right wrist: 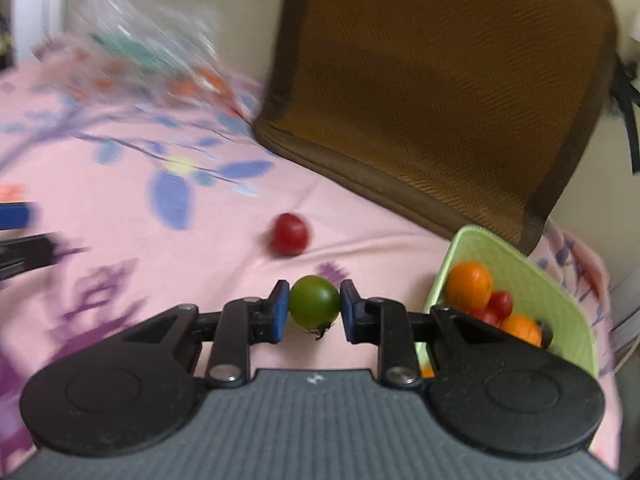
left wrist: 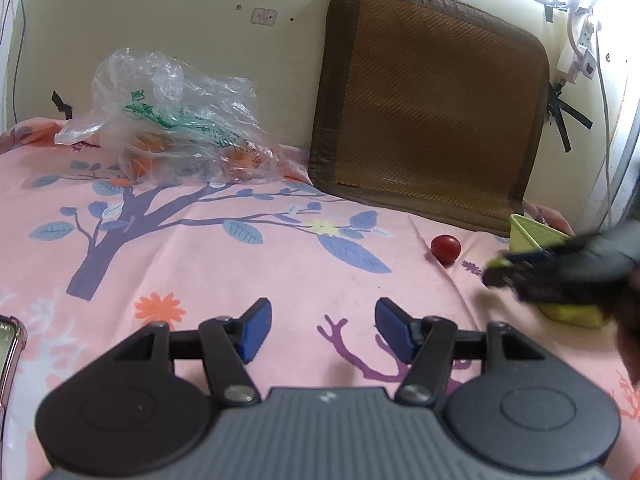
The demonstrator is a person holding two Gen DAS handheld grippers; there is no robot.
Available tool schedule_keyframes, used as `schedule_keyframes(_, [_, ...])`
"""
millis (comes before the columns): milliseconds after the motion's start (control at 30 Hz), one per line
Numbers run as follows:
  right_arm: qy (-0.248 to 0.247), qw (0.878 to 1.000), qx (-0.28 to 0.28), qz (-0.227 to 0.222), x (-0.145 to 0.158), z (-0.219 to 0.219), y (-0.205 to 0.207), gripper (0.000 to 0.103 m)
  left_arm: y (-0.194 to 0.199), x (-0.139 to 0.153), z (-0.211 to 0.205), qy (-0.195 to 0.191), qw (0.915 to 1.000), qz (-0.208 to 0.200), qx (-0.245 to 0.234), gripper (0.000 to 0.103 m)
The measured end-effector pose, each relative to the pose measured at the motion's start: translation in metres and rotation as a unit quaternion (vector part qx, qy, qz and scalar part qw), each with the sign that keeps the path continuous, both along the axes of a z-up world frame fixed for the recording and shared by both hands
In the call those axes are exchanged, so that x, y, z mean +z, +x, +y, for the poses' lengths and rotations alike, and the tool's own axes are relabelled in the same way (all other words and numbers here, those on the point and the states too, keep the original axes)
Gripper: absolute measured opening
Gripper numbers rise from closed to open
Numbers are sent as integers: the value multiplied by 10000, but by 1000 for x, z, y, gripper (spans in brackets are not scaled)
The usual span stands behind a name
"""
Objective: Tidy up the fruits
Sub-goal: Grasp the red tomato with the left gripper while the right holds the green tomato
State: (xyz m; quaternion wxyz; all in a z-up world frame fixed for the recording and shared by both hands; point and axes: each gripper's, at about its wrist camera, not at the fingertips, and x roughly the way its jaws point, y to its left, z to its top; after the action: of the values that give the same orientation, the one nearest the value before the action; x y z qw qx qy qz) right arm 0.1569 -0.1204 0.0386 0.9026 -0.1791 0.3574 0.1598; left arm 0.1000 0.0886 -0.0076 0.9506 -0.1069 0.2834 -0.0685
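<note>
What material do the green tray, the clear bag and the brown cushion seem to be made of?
Green tray: probably plastic, smooth and matte, with thin even walls.
Clear bag: thin plastic film; it is see-through, crinkled and glossy.
Brown cushion: apparently woven straw or bamboo, judging by its herringbone weave, with a cloth border.

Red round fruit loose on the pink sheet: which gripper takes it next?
Left. The left gripper is open and empty, facing the red round fruit. The right gripper is shut on a green round fruit beside the green tray.
</note>
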Motion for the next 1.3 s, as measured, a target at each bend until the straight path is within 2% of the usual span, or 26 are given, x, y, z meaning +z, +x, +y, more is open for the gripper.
schedule_keyframes(200, [889, 9956, 262, -145, -2, -27, -105, 30, -3, 1, -7, 183, 9998, -81, -92, 60])
schedule_keyframes(367, [777, 9952, 282, -517, -16, -31, -163, 30, -3, 3, -16, 407, 9990, -103, -163, 62])
schedule_keyframes(433, [721, 9949, 216, -671, -21, -34, -169, 30, 1, 5, -24, 506, 9984, -88, -222, 62])
schedule_keyframes(500, [934, 9927, 196, -733, -25, -40, -168, 30, 10, 9, -39, 704, 9968, -78, -380, 62])
schedule_keyframes(633, [1135, 9898, 234, -822, -30, -48, -164, 31, 37, 23, -83, 1345, 9872, -443, -735, 62])
schedule_keyframes(767, [1461, 9873, 213, -590, -29, -57, -161, 32, 71, 23, -116, 1764, 9765, -675, -1038, 62])
schedule_keyframes(867, [1702, 9844, 156, -425, -30, -62, -156, 34, 92, 18, -127, 1829, 9732, -633, -1240, 62])
schedule_keyframes(1067, [2036, 9786, 134, -280, -32, -67, -153, 36, 115, 2, -132, 1787, 9742, -349, -1337, 64])
schedule_keyframes(1167, [2086, 9776, 119, -266, -31, -67, -154, 36, 115, 2, -134, 1770, 9727, -367, -1455, 52])
schedule_keyframes(1233, [2081, 9777, 120, -267, -31, -67, -154, 36, 111, 2, -138, 1837, 9689, -447, -1595, 28])
schedule_keyframes(1267, [2071, 9779, 121, -270, -32, -67, -153, 36, 106, 2, -140, 1893, 9666, -482, -1657, 24])
schedule_keyframes(1300, [2050, 9783, 119, -281, -31, -66, -153, 36, 103, 2, -143, 1944, 9654, -494, -1667, 24])
